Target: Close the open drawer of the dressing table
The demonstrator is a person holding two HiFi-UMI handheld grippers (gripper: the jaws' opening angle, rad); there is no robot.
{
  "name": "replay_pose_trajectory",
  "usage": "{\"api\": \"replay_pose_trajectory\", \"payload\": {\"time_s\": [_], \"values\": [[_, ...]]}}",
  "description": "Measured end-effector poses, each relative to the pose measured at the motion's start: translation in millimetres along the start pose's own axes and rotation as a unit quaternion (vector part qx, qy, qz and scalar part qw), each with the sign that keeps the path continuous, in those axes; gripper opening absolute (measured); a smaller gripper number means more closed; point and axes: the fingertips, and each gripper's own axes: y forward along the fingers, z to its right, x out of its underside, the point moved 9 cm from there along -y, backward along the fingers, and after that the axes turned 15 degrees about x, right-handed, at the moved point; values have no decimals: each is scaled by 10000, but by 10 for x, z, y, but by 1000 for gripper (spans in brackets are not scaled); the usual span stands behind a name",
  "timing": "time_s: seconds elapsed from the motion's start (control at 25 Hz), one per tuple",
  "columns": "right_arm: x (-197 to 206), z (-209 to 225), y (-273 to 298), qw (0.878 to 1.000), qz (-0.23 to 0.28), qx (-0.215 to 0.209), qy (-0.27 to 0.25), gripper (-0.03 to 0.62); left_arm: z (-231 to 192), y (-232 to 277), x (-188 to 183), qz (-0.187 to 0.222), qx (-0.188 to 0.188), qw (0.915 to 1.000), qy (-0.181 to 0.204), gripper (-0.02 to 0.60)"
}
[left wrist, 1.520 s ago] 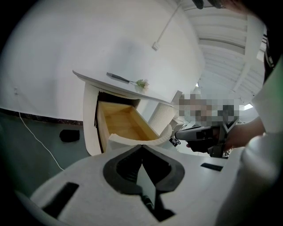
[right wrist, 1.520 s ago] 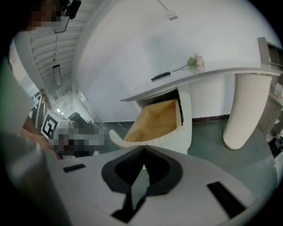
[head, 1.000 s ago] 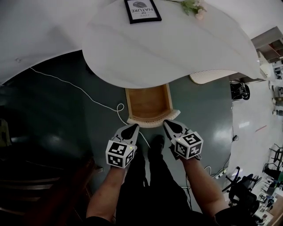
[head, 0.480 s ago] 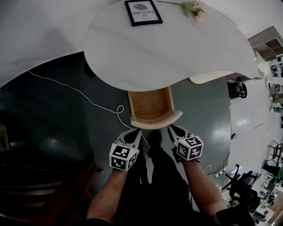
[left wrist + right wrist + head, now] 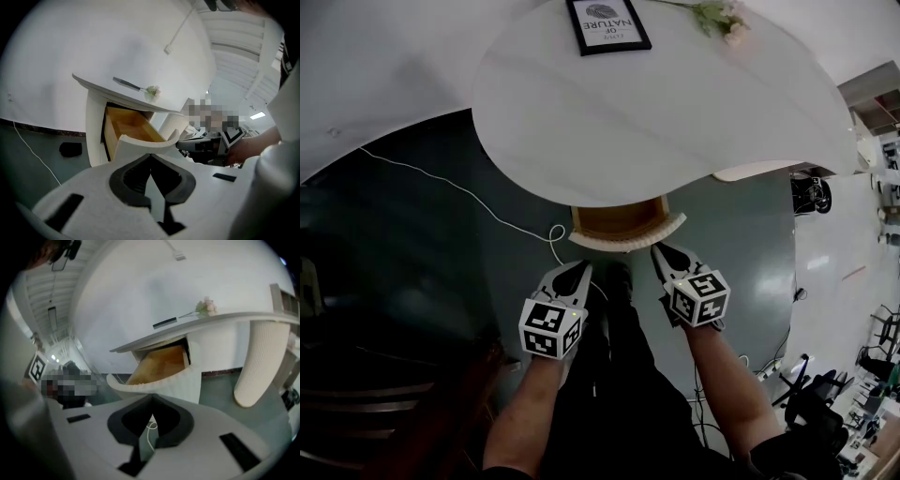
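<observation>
The wooden drawer [image 5: 619,221] with its curved white ribbed front [image 5: 628,240] sticks partly out from under the white dressing table top [image 5: 656,112]. My left gripper [image 5: 583,270] is shut with its tips just below the front's left end. On the other side, my right gripper [image 5: 660,251] is shut and its tips touch the front's right end. The left gripper view shows the drawer [image 5: 129,129] just past the closed jaws. The right gripper view shows the drawer front [image 5: 154,380] right beyond the jaws. Neither gripper holds anything.
A framed picture [image 5: 607,24] and a flower sprig [image 5: 717,17] lie on the table top. A white cable [image 5: 469,192] runs across the dark floor to the drawer's left. A ribbed table leg [image 5: 258,362] stands to the right. My legs are below the grippers.
The drawer has slid in under the table top, with less of it showing. Both grippers moved forward with the drawer front, staying shut.
</observation>
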Motion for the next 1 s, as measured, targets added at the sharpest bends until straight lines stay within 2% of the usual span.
{"api": "replay_pose_trajectory", "payload": {"time_s": [0.08,0.36,0.6,0.76,1.0], "values": [[-93,14,111,9994,134,4,-316,6,-67,23,-80,101,-95,9999,8,0],[-337,90,474,9928,919,-383,-670,6,-273,47,-207,261,-311,9992,6,0],[-484,171,710,9899,1355,-398,-127,6,-300,237,-250,541,-369,9978,-101,0],[-562,145,874,9901,1368,-302,67,6,-320,250,-200,570,-402,9974,-197,0],[-651,182,1005,9867,1529,-453,313,6,-296,184,-276,706,-444,9963,-221,0]]}}
